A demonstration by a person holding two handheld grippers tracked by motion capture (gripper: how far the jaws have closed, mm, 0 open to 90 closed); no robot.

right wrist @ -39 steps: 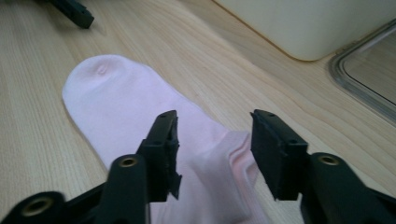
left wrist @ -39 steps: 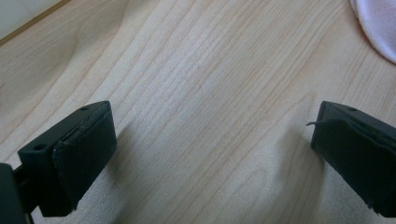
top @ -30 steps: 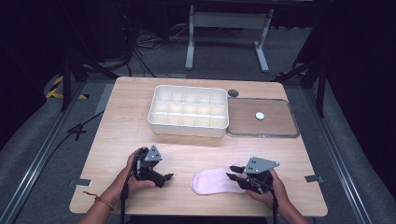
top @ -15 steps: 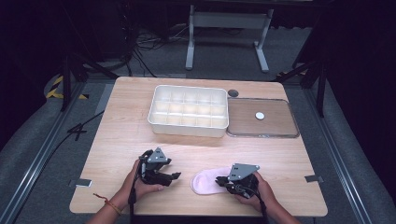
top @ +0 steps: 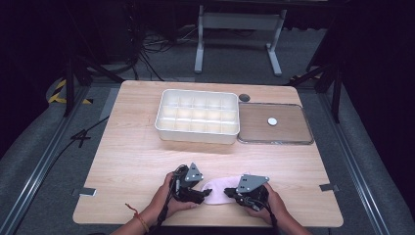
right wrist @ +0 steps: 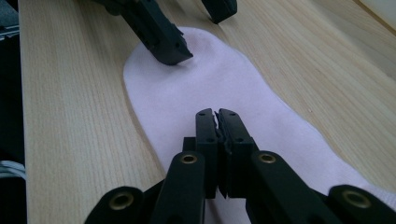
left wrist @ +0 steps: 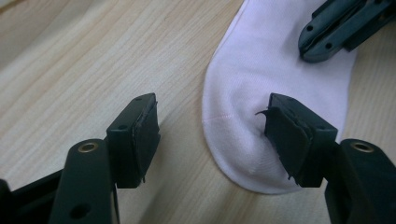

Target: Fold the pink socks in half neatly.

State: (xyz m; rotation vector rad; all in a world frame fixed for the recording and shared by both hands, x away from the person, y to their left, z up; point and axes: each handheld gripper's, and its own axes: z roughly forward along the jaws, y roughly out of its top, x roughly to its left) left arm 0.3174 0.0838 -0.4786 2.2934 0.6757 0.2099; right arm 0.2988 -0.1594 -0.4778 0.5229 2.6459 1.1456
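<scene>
Pink sock (top: 217, 188) flat near surface (top: 132, 156) front edge. Left gripper (left wrist: 212, 135) released, straddling toe. Right gripper (right wrist: 217, 116) clenched, resting on sock.

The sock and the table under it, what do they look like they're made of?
The sock looks like soft knit fabric, pale pink to white and matte: fine ribbing shows near the toe, and a faint seam line crosses it. The table looks like light wood or a wood-look laminate: long grain lines, smooth with a slight sheen.
</scene>
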